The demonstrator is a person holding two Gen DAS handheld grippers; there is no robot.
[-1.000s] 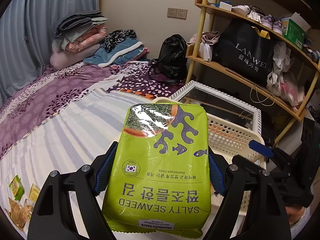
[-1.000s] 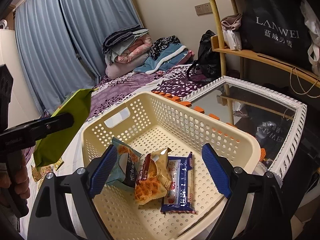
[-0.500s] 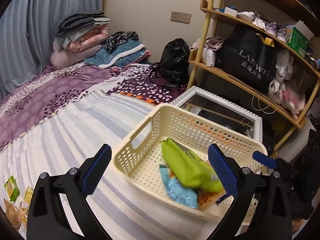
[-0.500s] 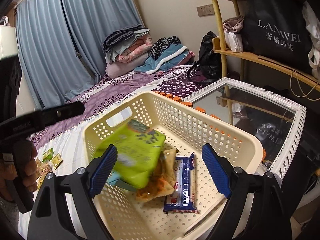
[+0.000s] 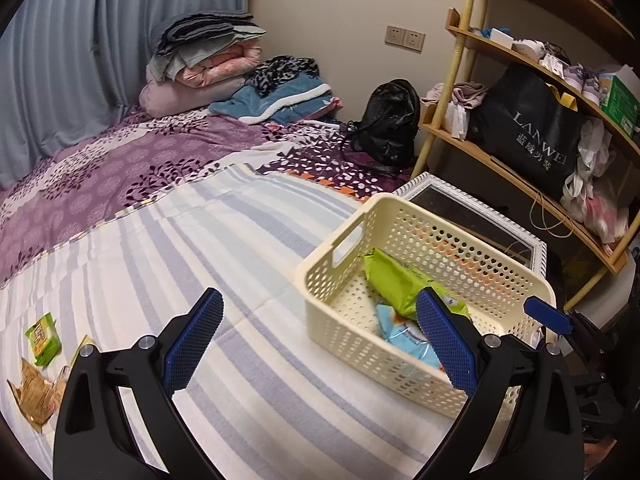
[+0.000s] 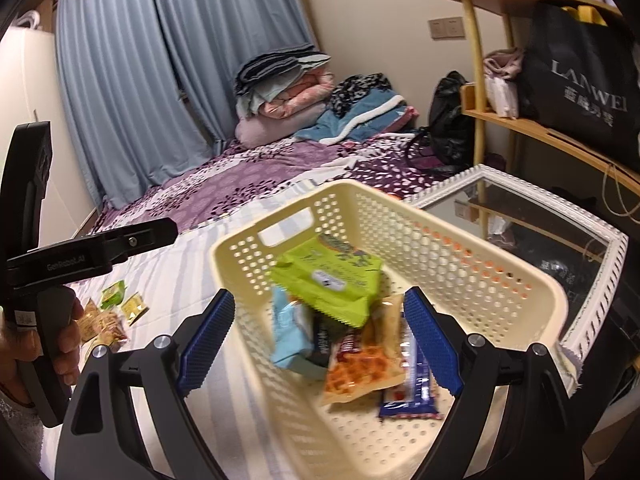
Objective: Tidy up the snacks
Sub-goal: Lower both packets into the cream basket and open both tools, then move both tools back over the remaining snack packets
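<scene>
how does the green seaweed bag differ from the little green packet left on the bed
The green seaweed bag is much larger and lies inside the cream basket, tilted on top of other snacks. The little green packet is small and lies flat on the striped sheet, outside the basket. Both are lime green, and neither is held.

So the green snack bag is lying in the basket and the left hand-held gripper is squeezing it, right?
Not quite. The green snack bag is lying in the basket, on top of the other snacks, but the left hand-held gripper is not squeezing it. The left wrist view shows its jaws wide open with nothing between them, over the striped bedsheet beside the basket.
</scene>
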